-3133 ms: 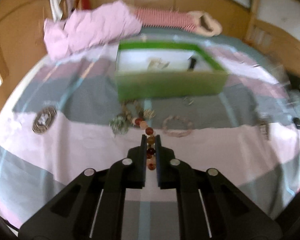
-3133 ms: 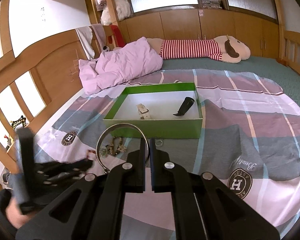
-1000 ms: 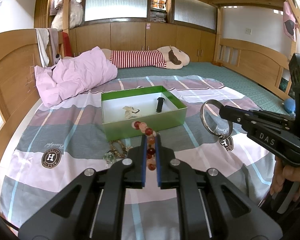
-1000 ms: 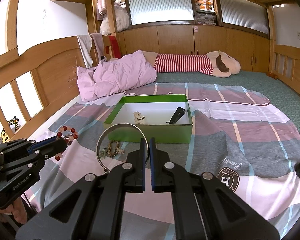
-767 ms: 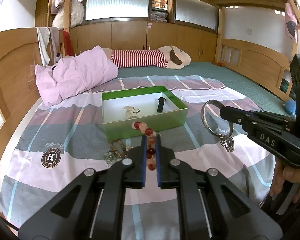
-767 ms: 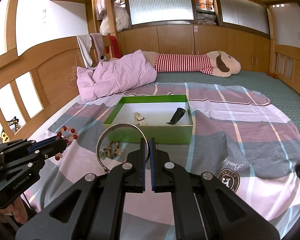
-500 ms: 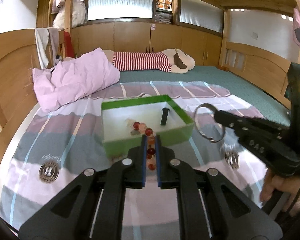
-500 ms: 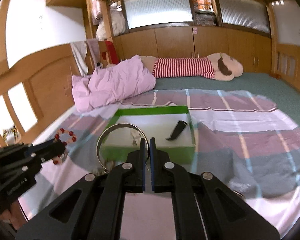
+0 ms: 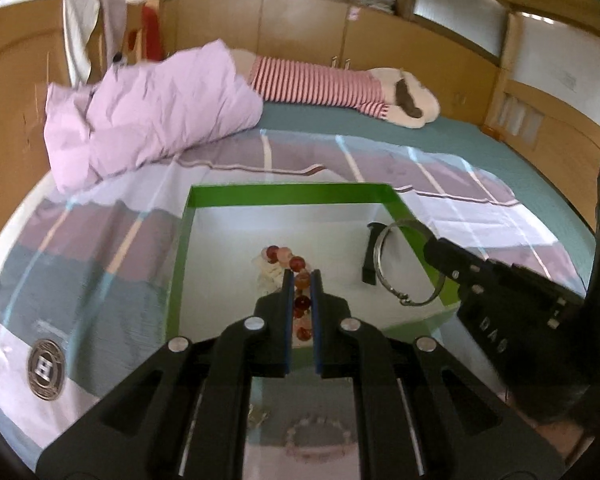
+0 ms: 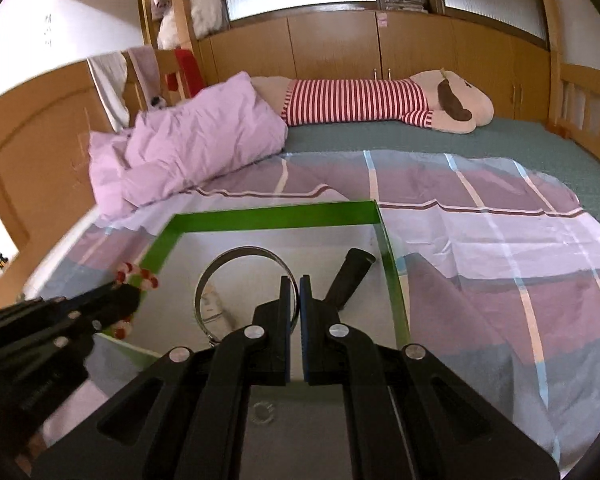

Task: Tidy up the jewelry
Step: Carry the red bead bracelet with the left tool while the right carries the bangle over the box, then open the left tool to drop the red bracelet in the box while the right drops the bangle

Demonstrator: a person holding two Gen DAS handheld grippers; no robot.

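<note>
My left gripper (image 9: 301, 278) is shut on a red and pink bead bracelet (image 9: 296, 264) and holds it above the white floor of the green box (image 9: 288, 194). My right gripper (image 10: 294, 282) is shut on a silver bangle (image 10: 220, 268) and holds it over the same green box (image 10: 268, 214). The bangle also shows in the left wrist view (image 9: 384, 264) above the box's right side. A black clip (image 10: 350, 274) and a small pale item (image 9: 268, 276) lie inside the box.
The box sits on a plaid sheet (image 10: 480, 240) on a bed. A pink pillow (image 9: 148, 108) and a striped plush toy (image 10: 372, 96) lie behind it. A bead bracelet (image 9: 316, 436) and a small ring (image 10: 262, 412) lie on the sheet in front of the box.
Both grippers have moved forward from in front of the box to above its inside, each still holding its piece. The view now looks down into the box.
</note>
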